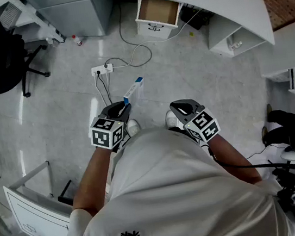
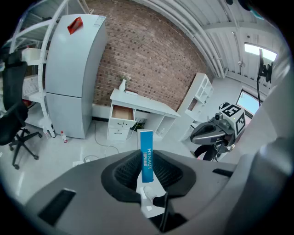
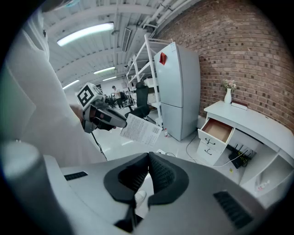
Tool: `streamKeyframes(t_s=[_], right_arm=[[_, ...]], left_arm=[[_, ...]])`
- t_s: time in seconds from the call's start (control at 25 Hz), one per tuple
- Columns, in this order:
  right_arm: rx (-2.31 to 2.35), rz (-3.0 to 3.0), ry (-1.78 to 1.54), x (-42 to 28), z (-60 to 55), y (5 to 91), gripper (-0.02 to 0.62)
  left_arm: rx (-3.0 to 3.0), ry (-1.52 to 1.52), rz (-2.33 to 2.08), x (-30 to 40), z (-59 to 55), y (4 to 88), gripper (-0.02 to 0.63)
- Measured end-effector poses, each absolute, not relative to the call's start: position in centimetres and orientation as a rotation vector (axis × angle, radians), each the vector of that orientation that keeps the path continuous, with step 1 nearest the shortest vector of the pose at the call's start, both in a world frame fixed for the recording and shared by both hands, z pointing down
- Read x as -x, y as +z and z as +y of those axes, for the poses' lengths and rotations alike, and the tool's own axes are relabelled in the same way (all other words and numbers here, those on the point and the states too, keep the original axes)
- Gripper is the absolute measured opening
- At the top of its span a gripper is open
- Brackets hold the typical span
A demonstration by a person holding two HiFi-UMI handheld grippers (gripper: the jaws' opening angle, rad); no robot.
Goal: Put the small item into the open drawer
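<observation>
Slim blue box (image 2: 146, 156) stands clamped between the left fingers (image 2: 127, 173); right fingers (image 3: 162, 176) pressed together, empty

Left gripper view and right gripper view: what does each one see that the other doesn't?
Only the left gripper view shows the lettered edge of the slim blue cardboard box, clamped in the left hand-held gripper, and the right hand-held gripper from outside. Only the right gripper view shows that box's white printed side and the right hand-held gripper's shut, bare jaws. Both show the open brown-lined white drawer, the grey fridge and the brick wall.
</observation>
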State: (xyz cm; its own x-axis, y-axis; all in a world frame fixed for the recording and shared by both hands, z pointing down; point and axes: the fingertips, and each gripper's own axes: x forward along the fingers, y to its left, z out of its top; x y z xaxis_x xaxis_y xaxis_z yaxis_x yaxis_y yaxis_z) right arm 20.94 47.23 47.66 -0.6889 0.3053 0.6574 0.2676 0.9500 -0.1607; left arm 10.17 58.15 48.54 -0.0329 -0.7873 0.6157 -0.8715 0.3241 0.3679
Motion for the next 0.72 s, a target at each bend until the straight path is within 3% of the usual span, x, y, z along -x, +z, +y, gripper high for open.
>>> streamKeyframes(t_s=[0.4,0.72], right_arm=[[0.310,-2.368,0.110,-19.8,52.7,49.4,0.029],[0.236,-2.349,0.176,-20.7,49.3,49.9,0.029]], left_arm=[[-1.507,0.205,-1.778,-6.9,63.5,51.3,0.084],[-1.530,0.230,-1.749,-5.3,59.1,51.7,0.086]])
